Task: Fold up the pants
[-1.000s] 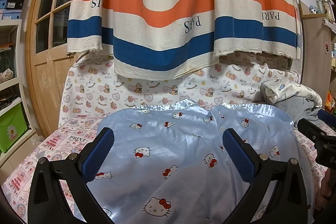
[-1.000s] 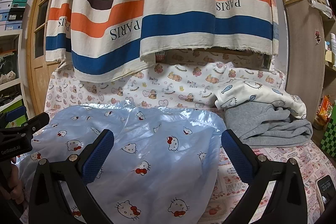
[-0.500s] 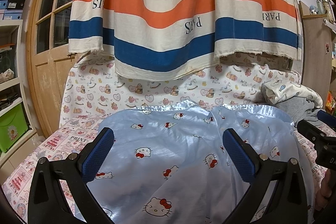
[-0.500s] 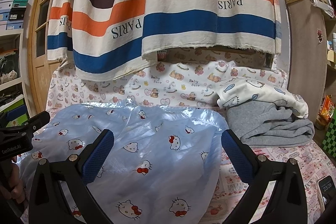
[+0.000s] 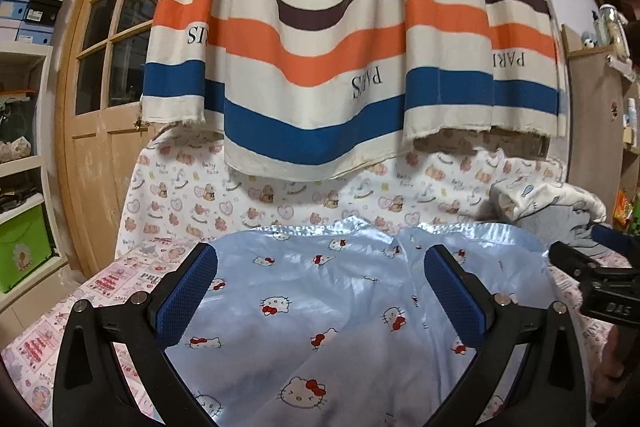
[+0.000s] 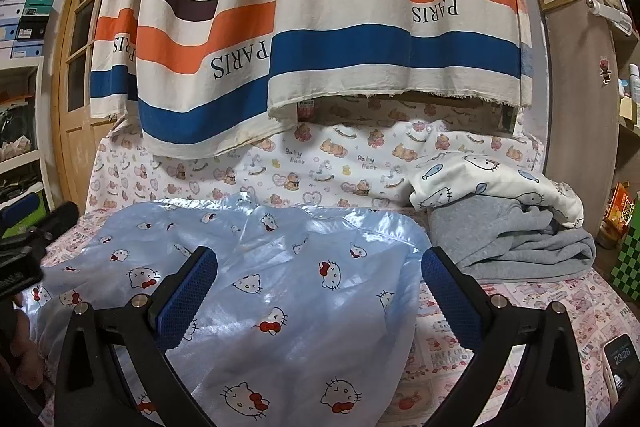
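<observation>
Shiny light-blue pants [image 5: 320, 291] with a Hello Kitty print lie spread on the bed, waistband toward the far side; they also show in the right wrist view [image 6: 280, 267]. My left gripper [image 5: 320, 291] is open and empty, held above the pants' middle. My right gripper [image 6: 318, 291] is open and empty above the pants' right part. Each gripper shows at the edge of the other's view: the right one [image 5: 600, 279] at the right, the left one [image 6: 28, 247] at the left.
A grey garment [image 6: 508, 247] under a white printed one [image 6: 492, 183] lies piled at the bed's right. A striped cloth [image 5: 340, 67] hangs behind the bed. A phone [image 6: 622, 355] lies at the near right. A wooden door [image 5: 100, 127] and shelves stand at the left.
Both grippers have tilted up slightly, so the pants sit lower in both views. Both stay open and the pants have not moved.
</observation>
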`<action>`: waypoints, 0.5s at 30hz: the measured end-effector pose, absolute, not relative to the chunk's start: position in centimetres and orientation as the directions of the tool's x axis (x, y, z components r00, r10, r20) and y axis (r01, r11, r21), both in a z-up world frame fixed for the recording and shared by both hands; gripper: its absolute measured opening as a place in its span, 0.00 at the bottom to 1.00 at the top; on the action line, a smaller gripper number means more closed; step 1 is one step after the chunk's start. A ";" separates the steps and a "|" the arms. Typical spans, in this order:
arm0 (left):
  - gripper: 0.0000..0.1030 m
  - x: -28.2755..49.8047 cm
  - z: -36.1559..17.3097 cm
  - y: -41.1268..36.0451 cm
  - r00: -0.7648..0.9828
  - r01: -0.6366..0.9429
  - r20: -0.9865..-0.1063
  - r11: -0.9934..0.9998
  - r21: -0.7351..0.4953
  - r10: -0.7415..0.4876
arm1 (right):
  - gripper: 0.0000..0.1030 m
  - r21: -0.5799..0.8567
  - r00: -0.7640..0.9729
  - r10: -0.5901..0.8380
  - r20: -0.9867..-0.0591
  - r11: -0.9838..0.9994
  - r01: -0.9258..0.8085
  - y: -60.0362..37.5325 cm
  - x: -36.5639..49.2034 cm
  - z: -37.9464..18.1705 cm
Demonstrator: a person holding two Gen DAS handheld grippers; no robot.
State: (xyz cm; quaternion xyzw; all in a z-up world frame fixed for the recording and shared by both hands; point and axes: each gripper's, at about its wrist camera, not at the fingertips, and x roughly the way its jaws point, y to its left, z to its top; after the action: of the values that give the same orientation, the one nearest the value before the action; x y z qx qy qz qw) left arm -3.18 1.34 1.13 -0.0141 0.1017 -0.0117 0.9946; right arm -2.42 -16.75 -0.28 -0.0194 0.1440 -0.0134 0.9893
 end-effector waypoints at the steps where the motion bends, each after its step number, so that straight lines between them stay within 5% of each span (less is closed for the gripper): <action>1: 1.00 -3.3 1.3 1.3 0.978 0.022 -0.206 0.999 -0.024 -0.026 | 0.99 -0.043 0.958 -0.036 -0.283 0.999 0.025 -16.8 -2.5 -0.3; 15: 1.00 -9.7 1.5 2.7 0.991 -0.034 -0.126 0.998 0.051 0.040 | 0.99 -0.057 0.974 -0.105 -0.201 0.994 0.095 -14.5 -7.3 1.3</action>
State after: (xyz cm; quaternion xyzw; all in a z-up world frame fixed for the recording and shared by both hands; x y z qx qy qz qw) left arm -9.67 2.67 1.52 0.0245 0.0638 0.0184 0.9975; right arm -7.28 -14.53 1.32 -0.0237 0.1025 -0.0503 0.9932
